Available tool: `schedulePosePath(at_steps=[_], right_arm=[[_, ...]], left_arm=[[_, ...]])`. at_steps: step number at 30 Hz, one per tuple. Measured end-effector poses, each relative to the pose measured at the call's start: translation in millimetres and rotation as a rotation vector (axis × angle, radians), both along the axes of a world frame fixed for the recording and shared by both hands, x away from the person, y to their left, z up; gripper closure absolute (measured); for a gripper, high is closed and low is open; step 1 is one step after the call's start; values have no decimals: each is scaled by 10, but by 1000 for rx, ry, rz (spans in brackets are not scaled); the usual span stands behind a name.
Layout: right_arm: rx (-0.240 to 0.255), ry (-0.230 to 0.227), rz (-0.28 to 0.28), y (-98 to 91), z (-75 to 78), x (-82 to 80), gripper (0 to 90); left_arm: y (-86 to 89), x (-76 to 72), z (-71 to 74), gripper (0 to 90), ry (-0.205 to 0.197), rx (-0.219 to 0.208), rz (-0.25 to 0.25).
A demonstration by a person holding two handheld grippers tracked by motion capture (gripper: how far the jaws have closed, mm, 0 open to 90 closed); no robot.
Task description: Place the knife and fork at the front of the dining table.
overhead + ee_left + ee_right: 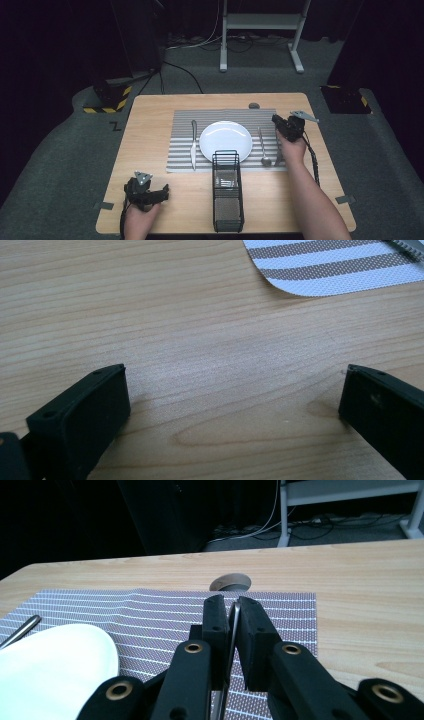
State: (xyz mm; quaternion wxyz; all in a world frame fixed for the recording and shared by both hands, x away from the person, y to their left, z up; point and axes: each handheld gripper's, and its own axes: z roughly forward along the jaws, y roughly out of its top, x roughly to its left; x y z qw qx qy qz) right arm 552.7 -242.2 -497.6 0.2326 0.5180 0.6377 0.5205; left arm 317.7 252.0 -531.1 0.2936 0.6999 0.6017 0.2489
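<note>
Nearest me, my left gripper (150,192) rests at the table's (150,120) near left corner, jaws spread wide over bare wood with nothing between them. The black wire basket (227,192) stands at the near edge, centre. Farther out, my right gripper (282,125) is clamped on a thin metal utensil (231,635) over the striped placemat's (180,145) right edge, beside the spoon (263,147) and white plate (225,140).

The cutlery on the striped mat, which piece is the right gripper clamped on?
The rightmost piece, beside the spoon. The right gripper pinches its thin metal handle, while spoon and knife lie free, the knife left of the plate.
</note>
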Motion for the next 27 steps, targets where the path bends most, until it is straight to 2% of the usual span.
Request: schedulePosePath(at_steps=[4, 7, 9, 14, 22, 27], right_arm=[[-3, 14, -12, -25, -19, 4, 819], [-11, 15, -24, -47, -25, -9, 756], [-2, 15, -21, -64, -28, -14, 754], [-28, 17, -16, -56, 0, -46, 761], [-76, -24, -13, -8, 83, -192, 742], [-103, -23, -15, 15, 86, -291, 671]], left_arm=[[0, 0, 0, 0, 0, 0, 0], [0, 0, 0, 0, 0, 0, 0], [0, -1, 0, 0, 0, 0, -1], [1, -2, 0, 1, 0, 0, -1], [0, -2, 0, 1, 0, 0, -1], [0, -2, 0, 1, 0, 0, -1]])
